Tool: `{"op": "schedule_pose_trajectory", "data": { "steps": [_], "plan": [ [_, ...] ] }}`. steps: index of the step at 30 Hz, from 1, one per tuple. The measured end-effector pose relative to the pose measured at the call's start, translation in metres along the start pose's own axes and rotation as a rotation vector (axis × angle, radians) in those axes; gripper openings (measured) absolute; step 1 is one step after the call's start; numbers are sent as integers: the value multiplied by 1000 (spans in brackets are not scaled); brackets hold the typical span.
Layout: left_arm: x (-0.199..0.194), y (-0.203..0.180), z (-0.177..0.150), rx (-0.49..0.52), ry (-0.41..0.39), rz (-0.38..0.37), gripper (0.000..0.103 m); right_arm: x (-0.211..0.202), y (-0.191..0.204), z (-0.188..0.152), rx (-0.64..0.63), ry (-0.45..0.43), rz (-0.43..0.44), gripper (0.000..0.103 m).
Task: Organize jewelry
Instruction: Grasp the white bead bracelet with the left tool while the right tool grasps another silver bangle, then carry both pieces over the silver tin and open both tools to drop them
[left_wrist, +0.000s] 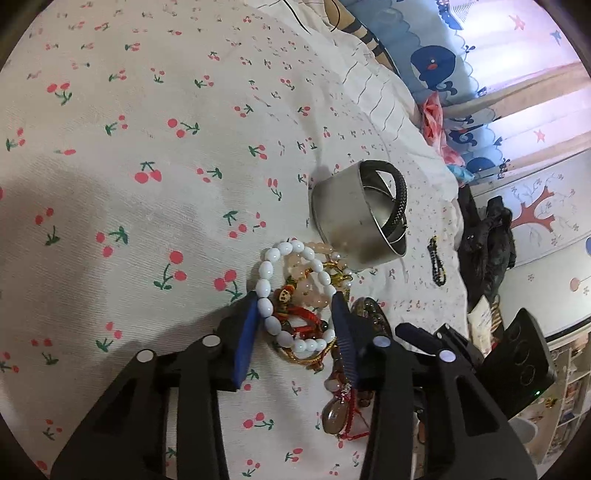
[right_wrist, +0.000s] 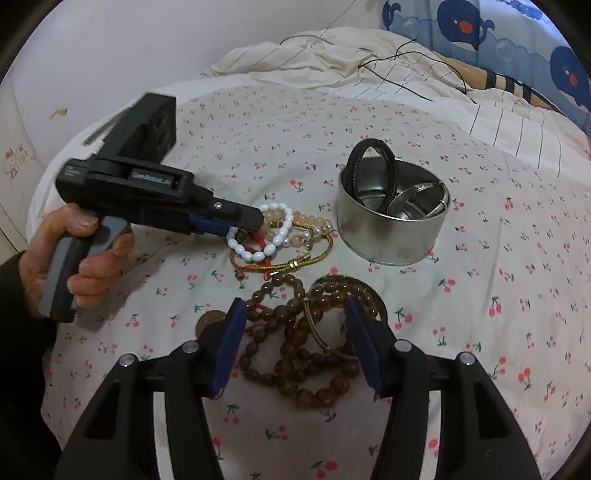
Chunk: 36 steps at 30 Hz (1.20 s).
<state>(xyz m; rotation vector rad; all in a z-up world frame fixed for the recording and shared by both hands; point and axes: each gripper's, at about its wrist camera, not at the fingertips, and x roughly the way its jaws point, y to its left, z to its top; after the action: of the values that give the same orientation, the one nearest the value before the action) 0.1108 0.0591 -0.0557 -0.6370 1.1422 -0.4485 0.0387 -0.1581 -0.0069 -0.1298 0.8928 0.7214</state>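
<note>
A round metal tin (left_wrist: 345, 218) (right_wrist: 391, 240) stands on the cherry-print cloth and holds a black braided bangle (left_wrist: 398, 199) (right_wrist: 371, 166) and silver bangles (right_wrist: 417, 199). A white bead bracelet (left_wrist: 286, 295) (right_wrist: 266, 236) lies on a heap of pink, red and gold bracelets. My left gripper (left_wrist: 295, 302) (right_wrist: 243, 225) is open with its jaws either side of the white bracelet. My right gripper (right_wrist: 295, 306) is open over a heap of brown bead bracelets (right_wrist: 295, 350) (left_wrist: 364, 332).
A small dark beaded chain (left_wrist: 436, 262) lies on the cloth right of the tin. A striped quilt (right_wrist: 369, 59) with a black cord is bunched at the far side. A brown disc (right_wrist: 208, 319) lies by the right gripper's left finger.
</note>
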Motion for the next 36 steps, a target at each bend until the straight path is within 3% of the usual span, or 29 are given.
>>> {"op": "schedule_pose_trajectory", "data": {
  "steps": [4,12,19,23,30,36],
  "plan": [
    [-3,-1,0,20,-2,21,35,11,7,-2,-51,60,-8,38],
    [-6,-3,1,31,-8,22,33,7,-3,-5,-31,58,8,34],
    [-7,-3,2,37,-10,38,22,9,-6,-7,-39,56,-11,10],
    [-11,-8,2,61,-19,40,18,5,-7,-5,-18,26,-5,7],
    [-20,-12,2,88,-35,64,17,-16,-27,0,113,-65,80,4],
    [-18,-4,2,43,-24,13,17,-26,-43,1,224,-121,168,4]
  ]
}}
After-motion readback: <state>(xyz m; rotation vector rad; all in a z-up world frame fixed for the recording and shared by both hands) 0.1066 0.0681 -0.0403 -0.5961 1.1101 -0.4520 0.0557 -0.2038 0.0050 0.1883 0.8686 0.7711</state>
